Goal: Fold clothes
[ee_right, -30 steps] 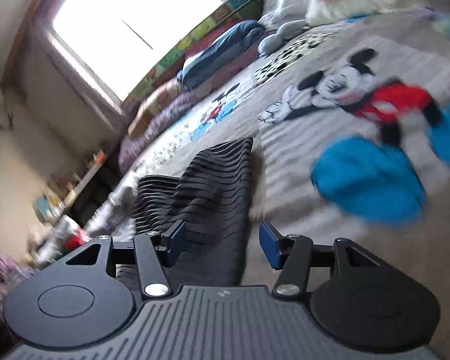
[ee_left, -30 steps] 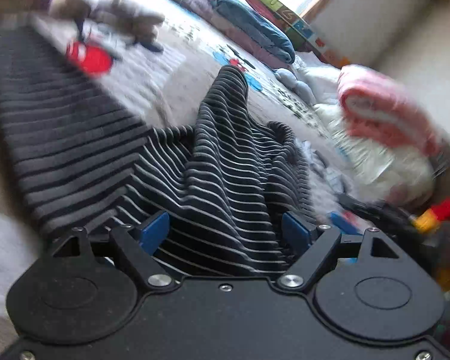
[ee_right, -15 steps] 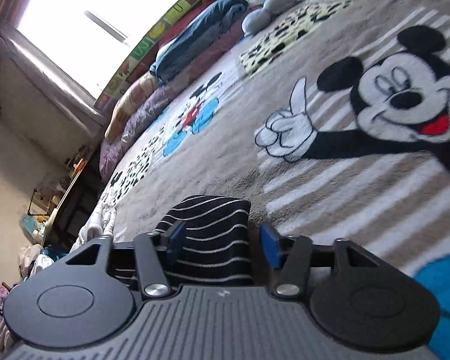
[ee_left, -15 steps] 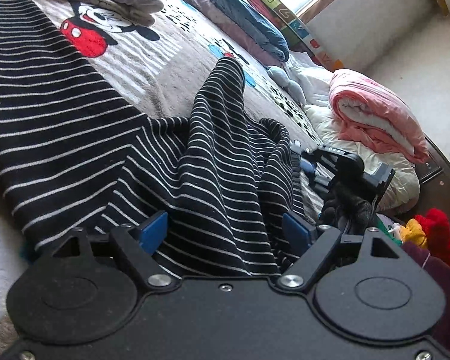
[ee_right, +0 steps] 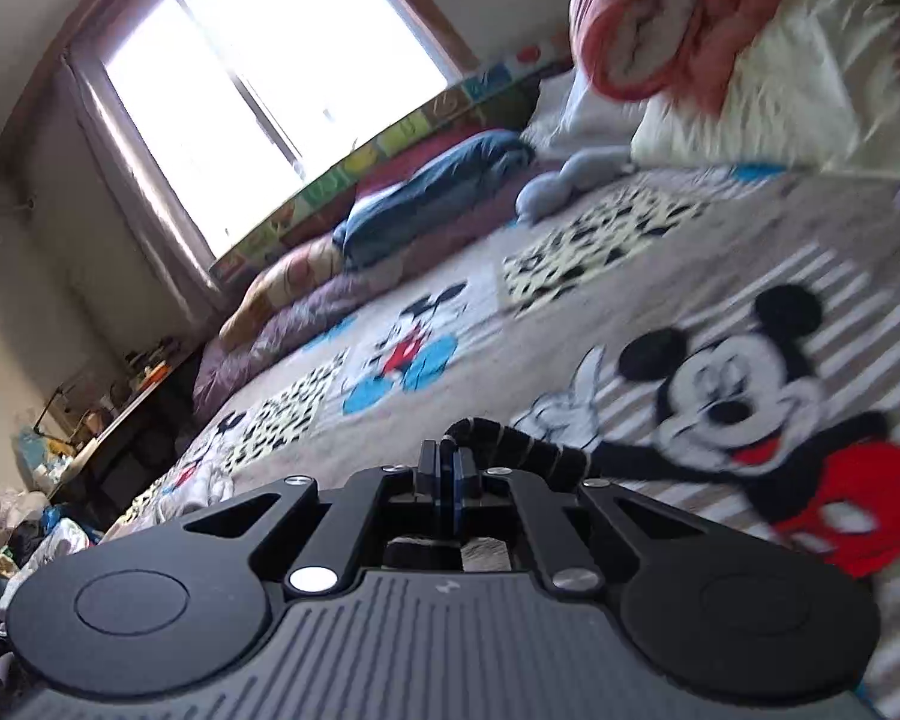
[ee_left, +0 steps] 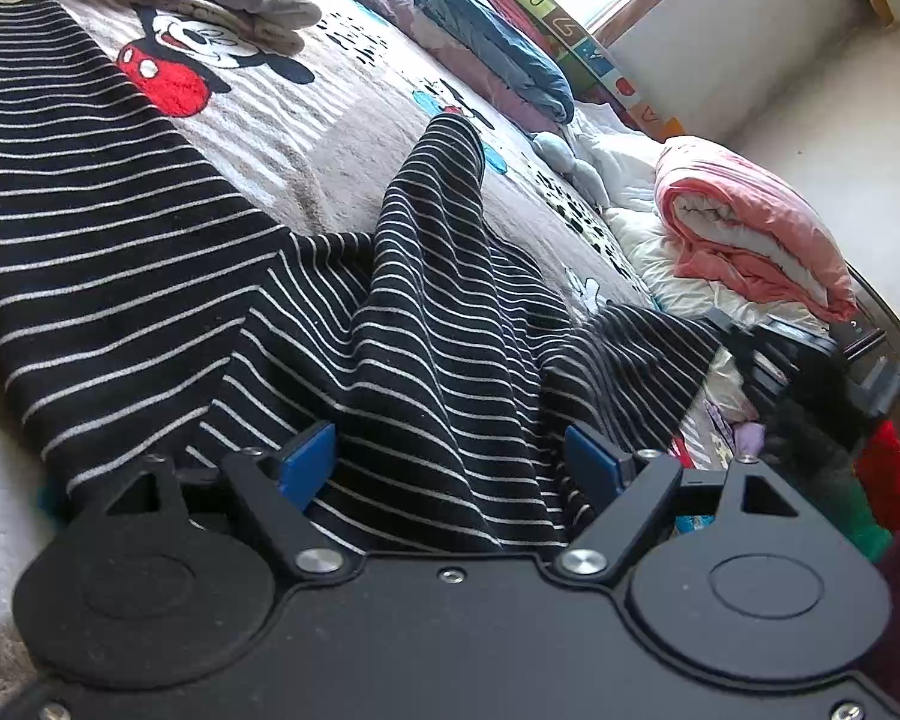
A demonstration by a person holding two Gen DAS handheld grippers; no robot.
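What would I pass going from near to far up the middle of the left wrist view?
Open left gripper → black white-striped knit garment → grey cartoon-mouse blanket → folded blue quilt → colourful letter-tile mat

A Mickey Mouse blanket covers the bed, a pink quilt rolled beside it.

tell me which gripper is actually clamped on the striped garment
The right gripper: its jaws are shut on a pinch of the striped garment. The left gripper stands wide open, cloth lying loose between its fingers.
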